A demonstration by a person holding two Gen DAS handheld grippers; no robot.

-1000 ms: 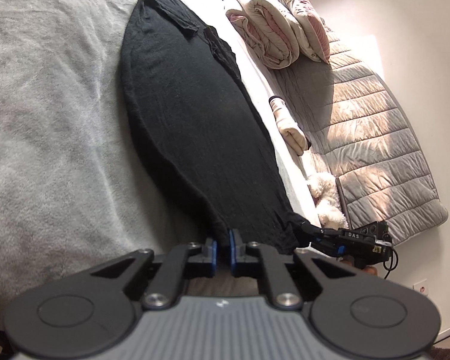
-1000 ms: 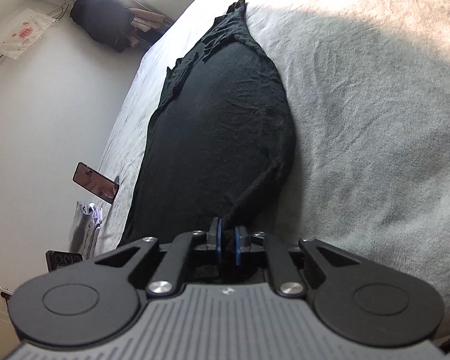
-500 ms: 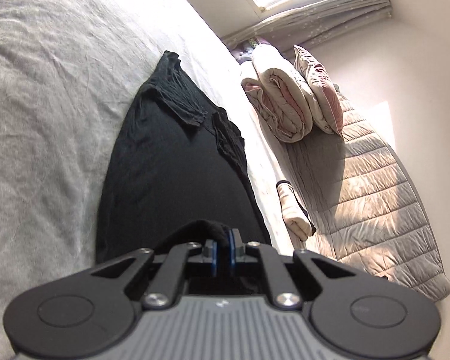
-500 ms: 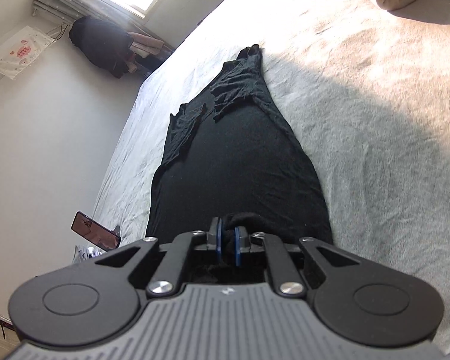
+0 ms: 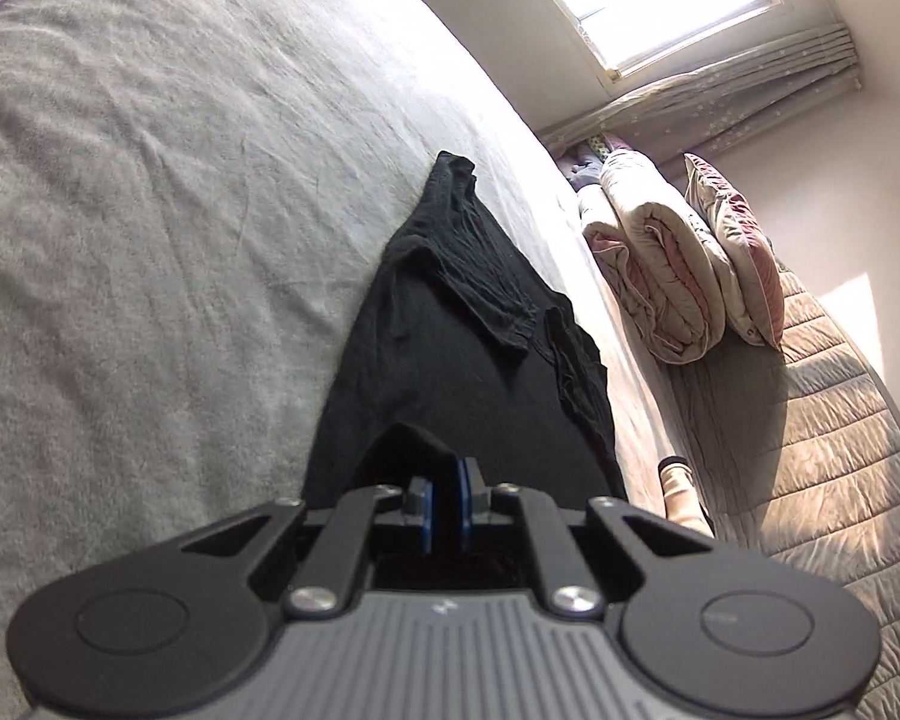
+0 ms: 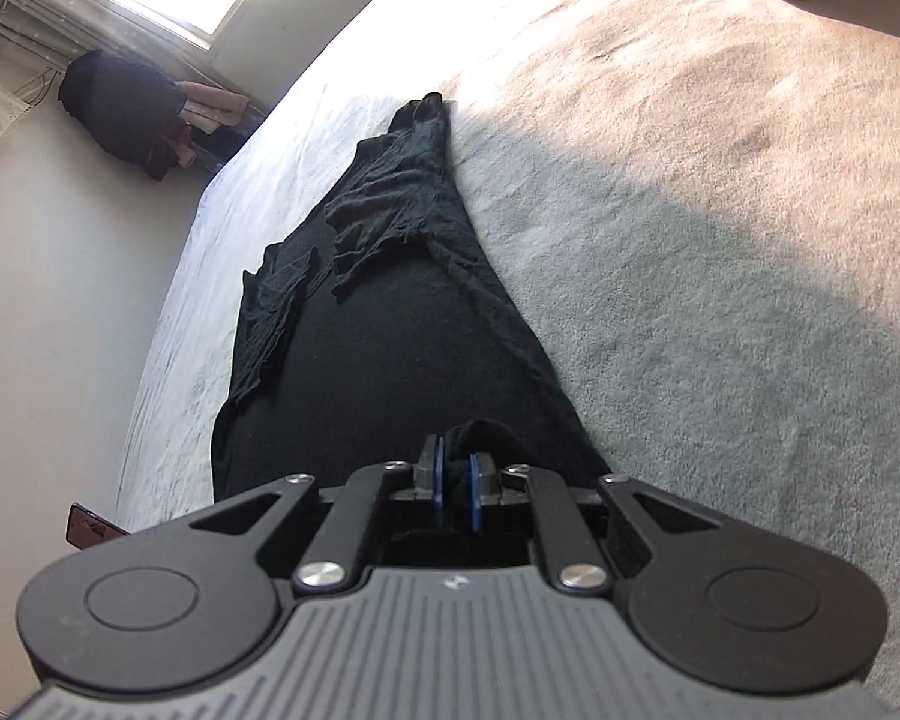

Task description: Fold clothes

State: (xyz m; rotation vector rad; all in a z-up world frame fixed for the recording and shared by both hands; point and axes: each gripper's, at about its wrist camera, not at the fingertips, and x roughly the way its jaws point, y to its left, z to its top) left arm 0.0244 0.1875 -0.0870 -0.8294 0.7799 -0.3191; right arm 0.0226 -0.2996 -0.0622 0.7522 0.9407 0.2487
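Left wrist view: the left gripper [image 5: 444, 504] has its blue pads nearly together, pinching a raised peak of the black garment [image 5: 450, 372] at its near hem. In the right wrist view, the right gripper [image 6: 456, 495] is likewise narrowed on a bunched fold of the same hem, with cloth visible between the pads. Holding one hem corner in each tool appears intended to keep the edge straight while it is carried over the body of the garment for a lengthwise fold. The garment lies on the grey bedspread [image 5: 150, 240], running from the grippers toward the far edge of the bed, with its sleeves [image 6: 378, 228] already turned in over the chest; the collar end is nearest the window-side edge. Beyond the garment, along the right edge of the bed in the left view, a rolled pink duvet [image 5: 660, 276] and a cushion [image 5: 732, 264] rest against a quilted grey cover [image 5: 810, 420]. A phone [image 6: 90, 531] lies beside the left edge of the bed in the right view. Compared with one second ago, both grippers have advanced over the garment with the hem still clamped: the visible stretch of cloth ahead of them is shorter, the window now enters both views, and the right gripper is no longer visible in the left view. The fold is judged roughly half carried over.
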